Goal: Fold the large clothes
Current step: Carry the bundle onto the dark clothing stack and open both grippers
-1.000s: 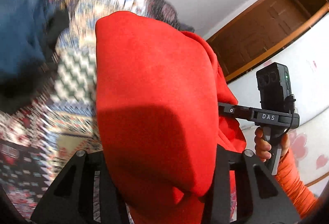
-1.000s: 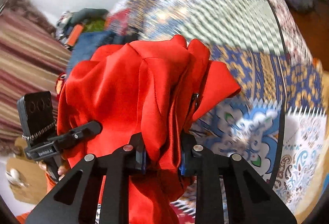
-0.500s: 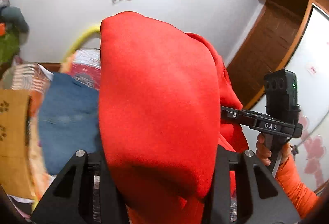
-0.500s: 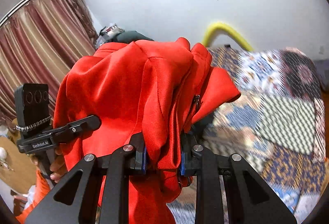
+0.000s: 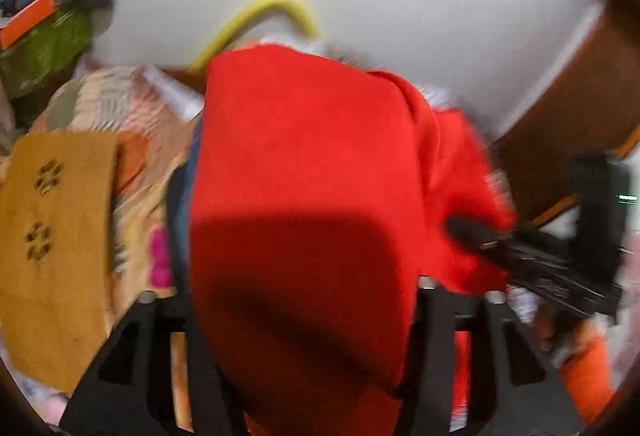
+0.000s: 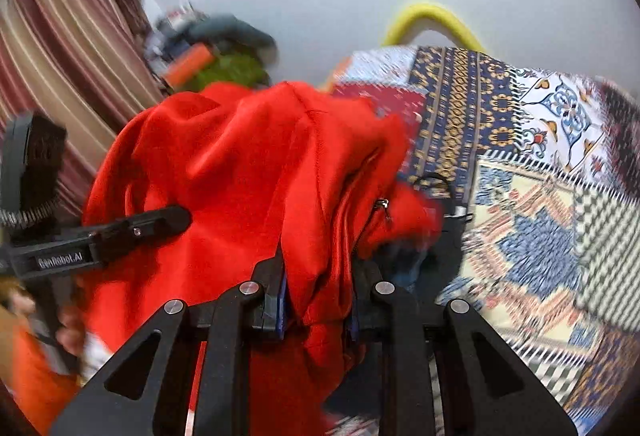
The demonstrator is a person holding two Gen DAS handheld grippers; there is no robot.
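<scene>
Both grippers point forward and downward, each held by a hand in an orange sleeve (image 5: 588, 372). In the right wrist view the right gripper (image 6: 318, 300) is at the bottom centre, and its jaws are pressed together on a fold of the red garment (image 6: 248, 171), which rises from the jaws and fills the middle of the frame. In the left wrist view the left gripper (image 5: 300, 316) is at the bottom. Its jaws have just been opening, and the red cloth hangs between them, but it covers the fingertips, so I cannot tell if the pads touch it.

The left wrist view is strongly blurred. The other gripper at its right edge is smeared, and the hand under it is hard to make out. The yellow curved tube (image 5: 256, 19) is in the upper middle, against the white wall.

Compared with one second ago, the patterned bedcover (image 6: 520, 203) takes only the right side of the right wrist view, and the striped curtain (image 6: 52, 47) now appears at upper left.
</scene>
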